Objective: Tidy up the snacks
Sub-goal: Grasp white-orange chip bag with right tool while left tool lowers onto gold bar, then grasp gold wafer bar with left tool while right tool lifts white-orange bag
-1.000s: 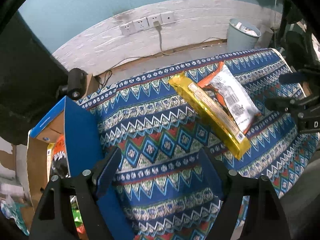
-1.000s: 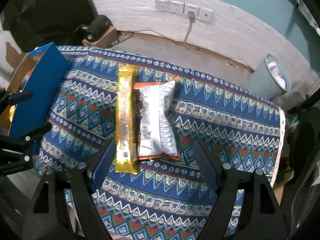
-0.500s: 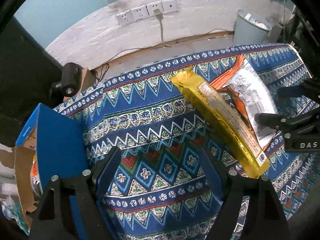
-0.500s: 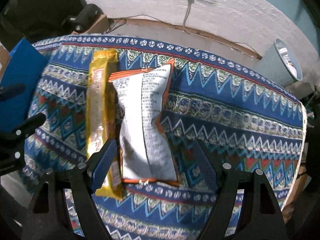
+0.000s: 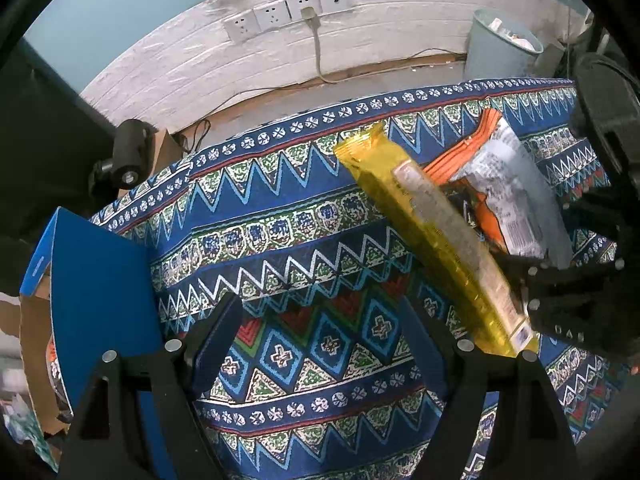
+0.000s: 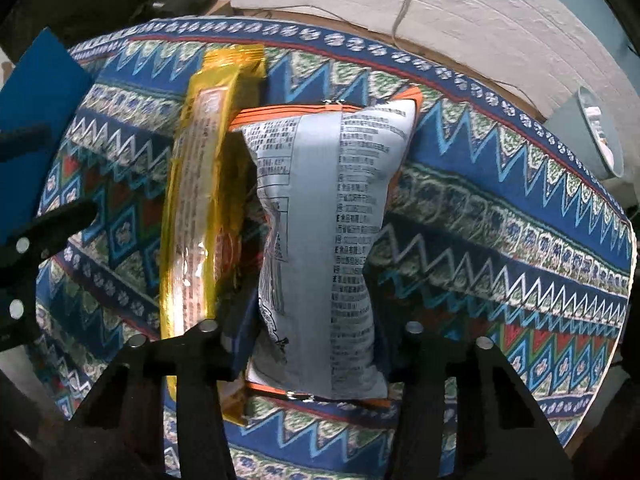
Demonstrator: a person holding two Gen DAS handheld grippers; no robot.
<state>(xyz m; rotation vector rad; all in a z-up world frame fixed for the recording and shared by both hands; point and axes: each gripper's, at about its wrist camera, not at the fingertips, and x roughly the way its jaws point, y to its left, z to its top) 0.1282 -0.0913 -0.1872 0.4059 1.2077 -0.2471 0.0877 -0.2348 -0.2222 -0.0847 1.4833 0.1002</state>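
A white-and-orange snack bag (image 6: 328, 220) lies on the patterned tablecloth (image 6: 500, 240), with a long yellow snack packet (image 6: 200, 208) right beside it on the left. My right gripper (image 6: 312, 320) points straight down over the bag. Its jaws are closing and their pads squeeze the bag in at its waist. In the left wrist view the yellow packet (image 5: 436, 240) and the bag (image 5: 516, 200) sit at the right, under the right gripper (image 5: 568, 292). My left gripper (image 5: 318, 308) hangs open over bare cloth, holding nothing. An open blue cardboard box (image 5: 100, 300) stands at the table's left end.
A grey waste bin (image 5: 500, 48) stands on the floor beyond the table's far right. Wall sockets (image 5: 280, 14) with a plugged cable sit on the white wall. A small black device (image 5: 124, 156) is at the far left corner. The box holds other snack packs.
My right gripper has come down over the snack bag and its jaws have closed in from wide to pinching it. My left gripper sank toward the cloth early on, then kept still.
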